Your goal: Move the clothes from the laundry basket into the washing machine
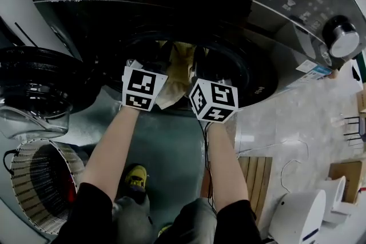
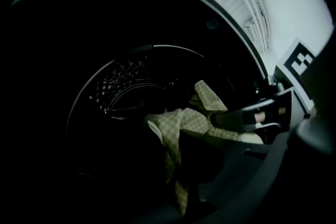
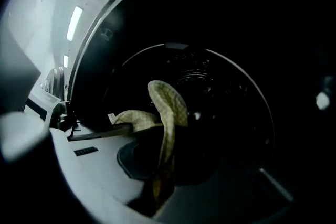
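A yellow-green checked cloth (image 1: 182, 66) hangs in the round mouth of the dark washing machine (image 1: 240, 66), stretched between my two grippers. The left gripper (image 1: 147, 68) and the right gripper (image 1: 201, 74) point level into the opening, side by side. In the left gripper view the cloth (image 2: 178, 128) runs down into my left gripper (image 2: 181, 207), with the perforated drum (image 2: 126, 81) behind it. In the right gripper view the cloth (image 3: 167, 107) loops up and drops into my right gripper (image 3: 157, 202). The white woven laundry basket (image 1: 26, 180) stands at the lower left, with something red inside.
The machine's glass door (image 1: 34, 83) stands swung open to the left, above the basket. A silver knob (image 1: 342, 37) sits on the control panel at the right. Wooden slats (image 1: 260, 171) and a white appliance (image 1: 297, 217) are on the floor at the lower right.
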A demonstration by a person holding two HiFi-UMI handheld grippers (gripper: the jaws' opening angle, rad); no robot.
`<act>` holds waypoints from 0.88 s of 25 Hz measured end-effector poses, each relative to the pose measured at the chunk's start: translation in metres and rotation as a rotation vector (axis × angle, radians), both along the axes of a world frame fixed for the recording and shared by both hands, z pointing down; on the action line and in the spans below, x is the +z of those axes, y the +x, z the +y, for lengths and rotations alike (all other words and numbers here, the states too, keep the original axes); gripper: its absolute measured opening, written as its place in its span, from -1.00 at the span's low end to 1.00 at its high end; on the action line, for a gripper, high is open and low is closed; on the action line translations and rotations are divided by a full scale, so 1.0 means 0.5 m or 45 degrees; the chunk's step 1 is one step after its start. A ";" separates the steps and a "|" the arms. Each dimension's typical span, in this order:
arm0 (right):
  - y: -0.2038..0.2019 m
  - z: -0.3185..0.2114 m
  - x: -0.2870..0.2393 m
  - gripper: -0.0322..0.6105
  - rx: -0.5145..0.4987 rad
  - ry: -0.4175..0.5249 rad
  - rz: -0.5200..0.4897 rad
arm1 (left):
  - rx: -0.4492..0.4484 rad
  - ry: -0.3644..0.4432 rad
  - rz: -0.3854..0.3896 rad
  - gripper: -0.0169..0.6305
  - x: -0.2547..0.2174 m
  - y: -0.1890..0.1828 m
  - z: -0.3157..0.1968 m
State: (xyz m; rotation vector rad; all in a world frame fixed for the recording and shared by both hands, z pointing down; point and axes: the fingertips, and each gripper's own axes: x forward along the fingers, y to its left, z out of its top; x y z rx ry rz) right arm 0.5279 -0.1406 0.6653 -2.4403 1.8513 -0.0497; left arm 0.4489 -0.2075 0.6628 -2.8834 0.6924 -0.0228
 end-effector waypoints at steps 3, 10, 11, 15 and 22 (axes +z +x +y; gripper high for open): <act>0.020 -0.021 0.009 -0.77 0.031 0.009 0.009 | -0.008 0.008 0.015 -0.76 0.003 0.026 -0.023; 0.056 -0.076 0.005 -0.74 0.045 -0.003 0.083 | -0.038 -0.124 -0.058 -0.64 0.039 0.074 -0.100; 0.056 -0.077 0.005 -0.69 0.048 0.006 0.078 | -0.028 -0.158 -0.086 -0.42 0.060 0.076 -0.101; 0.043 -0.088 0.013 -0.47 0.009 -0.002 0.037 | -0.027 -0.201 -0.060 -0.29 0.095 0.066 -0.097; 0.019 -0.067 0.044 -0.44 0.002 -0.055 -0.037 | -0.010 -0.192 -0.026 -0.23 0.060 0.053 -0.070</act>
